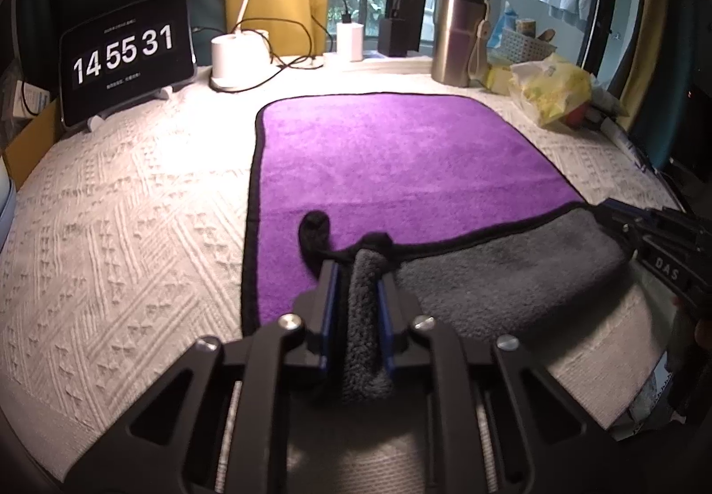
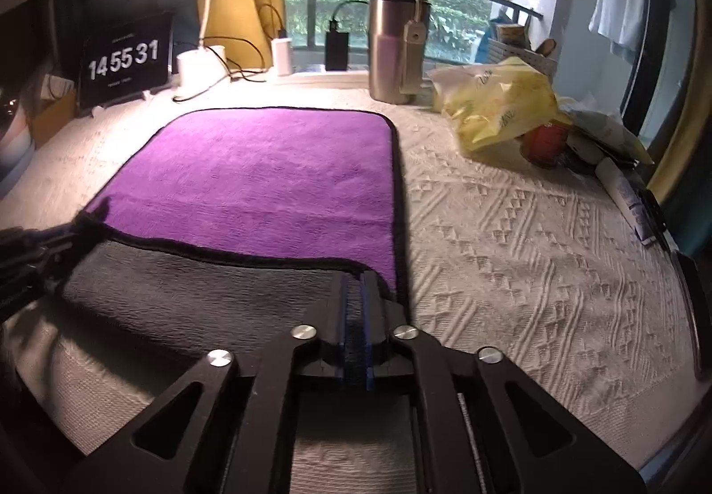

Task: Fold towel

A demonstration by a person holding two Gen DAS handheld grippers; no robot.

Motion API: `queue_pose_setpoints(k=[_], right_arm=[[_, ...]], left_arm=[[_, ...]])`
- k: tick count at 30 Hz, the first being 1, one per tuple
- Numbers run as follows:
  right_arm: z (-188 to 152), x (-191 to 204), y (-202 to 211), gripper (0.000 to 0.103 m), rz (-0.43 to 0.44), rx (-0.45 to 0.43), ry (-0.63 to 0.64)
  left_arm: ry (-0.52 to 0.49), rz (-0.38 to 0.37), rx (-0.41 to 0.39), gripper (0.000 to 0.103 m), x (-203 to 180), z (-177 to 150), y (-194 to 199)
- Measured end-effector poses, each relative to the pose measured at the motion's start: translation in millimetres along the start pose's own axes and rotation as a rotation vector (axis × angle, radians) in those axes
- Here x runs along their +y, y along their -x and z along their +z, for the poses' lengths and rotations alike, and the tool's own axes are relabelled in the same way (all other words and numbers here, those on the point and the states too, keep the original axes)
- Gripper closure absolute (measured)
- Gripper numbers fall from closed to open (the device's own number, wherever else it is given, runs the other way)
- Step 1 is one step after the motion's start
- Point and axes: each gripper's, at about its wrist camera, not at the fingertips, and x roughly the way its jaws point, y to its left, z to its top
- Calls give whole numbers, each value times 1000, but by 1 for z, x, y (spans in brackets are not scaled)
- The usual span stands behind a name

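A purple towel (image 1: pixel 400 155) with a black hem and grey underside lies on the white textured cloth; it also shows in the right wrist view (image 2: pixel 267 173). Its near edge is lifted and turned over, showing the grey side (image 1: pixel 498 271). My left gripper (image 1: pixel 358 271) is shut on the near left corner, with bunched grey cloth between the blue pads. My right gripper (image 2: pixel 354 285) is shut on the near right corner. Each gripper shows at the edge of the other's view: the right one in the left wrist view (image 1: pixel 658 244), the left one in the right wrist view (image 2: pixel 26 253).
At the back stand a tablet clock (image 1: pixel 127 58), a white lamp base (image 1: pixel 233 58) with cables, a steel flask (image 1: pixel 456 35) and a basket (image 1: pixel 525 44). A yellow bag (image 2: pixel 503 102), a red item and a tube (image 2: pixel 623 196) lie at the right.
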Motion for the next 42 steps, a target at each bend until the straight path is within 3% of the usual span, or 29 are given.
queue_pose_setpoints(k=[1, 2, 10, 13, 16, 18, 20, 22, 42], right_arm=[[0, -2, -1, 75, 4, 8, -6], [-1, -2, -2, 73, 11, 13, -11], [0, -6, -5, 73, 19, 33, -30], [0, -13, -7, 66, 9, 47, -58], [-2, -11, -10, 65, 33, 68, -46], [-3, -7, -7, 69, 41, 60, -21], [-4, -4, -4, 87, 24, 39, -8], [-4, -4, -3, 96, 9, 31, -4], [21, -3, 38, 99, -21, -133, 23]], left_arm=[[0, -2, -2, 87, 0, 0, 1], [1, -3, -2, 87, 0, 0, 0], [0, -10, -19, 87, 2, 2, 5], [2, -14, -22, 88, 2, 2, 6], [4, -19, -33, 88, 3, 3, 8], [6, -24, -39, 88, 3, 4, 10], [10, -28, -50, 88, 3, 5, 12], [11, -33, -61, 88, 3, 6, 15], [9, -44, -155, 88, 7, 34, 38]])
